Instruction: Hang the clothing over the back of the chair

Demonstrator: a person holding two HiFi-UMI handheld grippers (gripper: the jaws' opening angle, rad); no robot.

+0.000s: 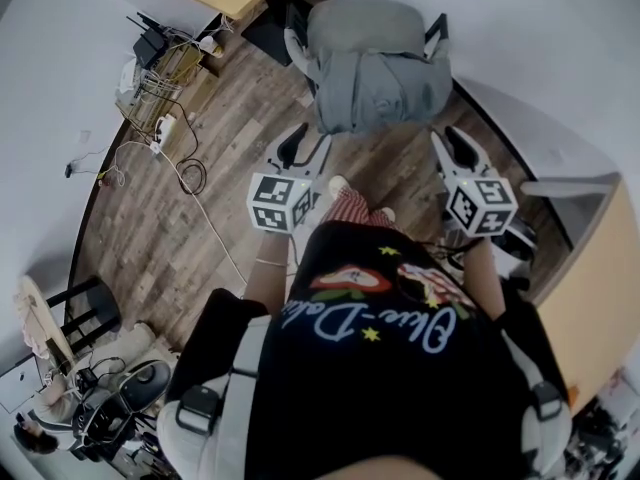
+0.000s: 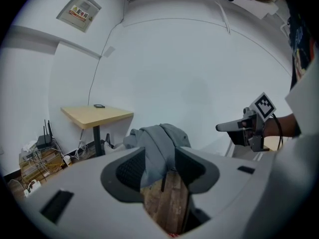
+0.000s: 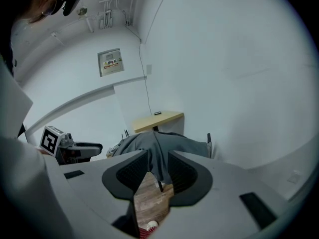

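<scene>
stage: hanging judged done | clothing [image 1: 370, 68]: being carried draped over the chair [image 1: 437, 34] back, ahead of both jaws, untouched | left gripper [image 1: 305, 148]: jaws being held released, empty | right gripper [image 1: 455, 146]: same | remaining: apparently nothing

The person's black T-shirt [image 1: 390, 338] carries white cursive lettering across the chest, two words joined by a hyphen. It appears upside down from the head view and reads roughly "Blue-Dalia", though the first letter is uncertain. A red and green picture with small yellow stars sits beside it.

A framed wall sign [image 3: 111, 62] hangs high on the far wall, left of a thin cable. It shows a yellow warning symbol above a few dark characters, too small to read.

The left hand-held gripper [image 1: 303, 143] bears a marker cube [image 1: 280, 203] printed with black-and-white square codes. The right hand-held gripper [image 1: 455, 143] bears a second cube [image 1: 482, 206] of the same kind. Neither cube carries letters or numbers.
</scene>
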